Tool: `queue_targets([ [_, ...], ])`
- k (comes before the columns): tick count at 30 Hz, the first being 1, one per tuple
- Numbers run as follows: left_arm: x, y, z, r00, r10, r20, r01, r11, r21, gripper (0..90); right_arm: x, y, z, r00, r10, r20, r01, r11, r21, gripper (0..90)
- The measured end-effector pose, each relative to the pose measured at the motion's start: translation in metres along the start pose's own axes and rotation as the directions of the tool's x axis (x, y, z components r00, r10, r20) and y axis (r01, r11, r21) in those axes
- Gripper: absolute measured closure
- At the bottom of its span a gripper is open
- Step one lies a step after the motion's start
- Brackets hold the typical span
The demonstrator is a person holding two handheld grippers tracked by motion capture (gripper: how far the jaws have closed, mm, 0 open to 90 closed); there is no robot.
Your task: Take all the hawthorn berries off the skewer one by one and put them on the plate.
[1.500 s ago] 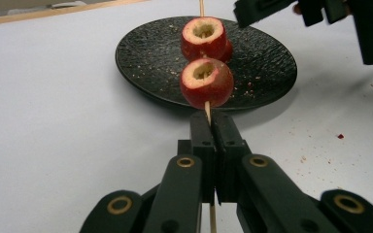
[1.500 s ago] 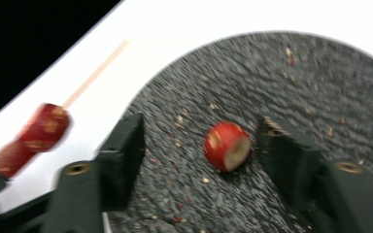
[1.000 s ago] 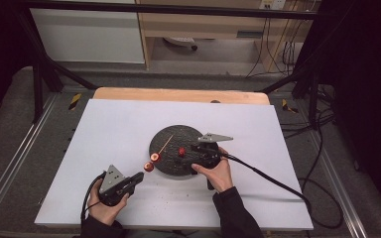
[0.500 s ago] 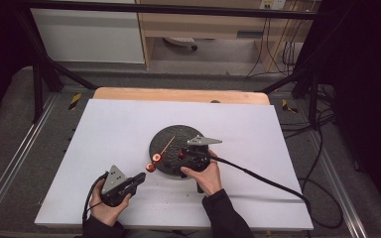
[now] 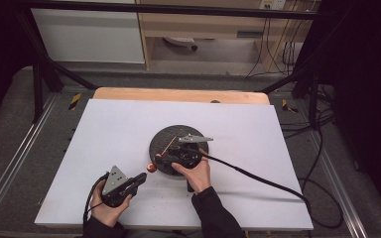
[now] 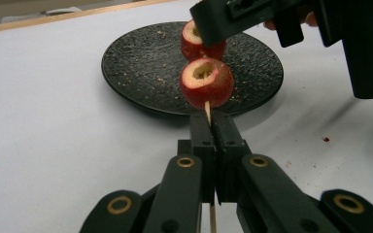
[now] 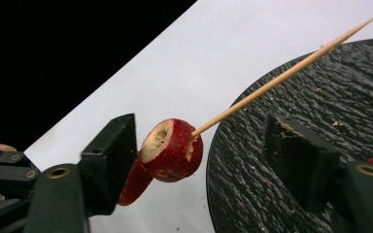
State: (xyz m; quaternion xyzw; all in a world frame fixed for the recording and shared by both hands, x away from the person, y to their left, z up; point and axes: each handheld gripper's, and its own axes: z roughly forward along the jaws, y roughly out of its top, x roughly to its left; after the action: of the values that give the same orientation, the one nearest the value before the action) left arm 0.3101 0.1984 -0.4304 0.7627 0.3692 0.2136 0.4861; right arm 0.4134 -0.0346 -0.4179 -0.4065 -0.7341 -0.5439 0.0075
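A: What do the tools look like?
B: Both are black two-jaw grippers, the left gripper [image 5: 140,179] and the right gripper [image 5: 171,159], each topped by a grey three-cornered plate, with brass-ringed pivots and a black cable.
A: Clothing?
B: Dark long sleeves.

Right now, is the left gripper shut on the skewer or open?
Shut. In the left gripper view its fingers press together on the skewer, which runs up into a hollowed red fruit.

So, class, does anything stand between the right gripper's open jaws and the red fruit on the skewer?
Nothing visible does. The red fruit already sits in the gap of the open right gripper, close to one jaw. The left gripper is shut on the skewer below the fruit, outside that gap.
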Motion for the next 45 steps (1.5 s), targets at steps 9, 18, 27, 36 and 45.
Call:
queue_targets([
  [9,-0.001,0.000,0.001,1.0000,0.004,0.002,-0.004,1.0000,0.005,88.3,0.000,-0.001,0.001,0.9975,0.050,-0.051,-0.048,0.998,0.026,52.4],
  [18,-0.001,0.000,0.000,1.0000,0.005,-0.001,-0.005,1.0000,-0.004,88.3,0.001,0.000,-0.001,0.9940,0.075,-0.080,-0.072,0.997,0.039,60.8],
  [27,-0.001,0.001,-0.001,1.0000,0.007,-0.002,-0.007,0.9999,-0.014,88.3,-0.001,0.007,-0.003,0.9947,0.073,-0.073,-0.071,0.997,0.034,61.1],
  [36,-0.001,0.002,-0.004,1.0000,0.006,-0.003,-0.006,0.9996,-0.029,88.3,-0.005,0.019,-0.010,0.9974,0.061,-0.037,-0.061,0.998,-0.004,61.3],
  [45,-0.001,0.003,-0.007,1.0000,0.003,0.000,-0.003,0.9990,-0.044,88.3,-0.013,0.037,-0.021,0.9990,0.044,0.011,-0.043,0.998,-0.040,61.4],
])
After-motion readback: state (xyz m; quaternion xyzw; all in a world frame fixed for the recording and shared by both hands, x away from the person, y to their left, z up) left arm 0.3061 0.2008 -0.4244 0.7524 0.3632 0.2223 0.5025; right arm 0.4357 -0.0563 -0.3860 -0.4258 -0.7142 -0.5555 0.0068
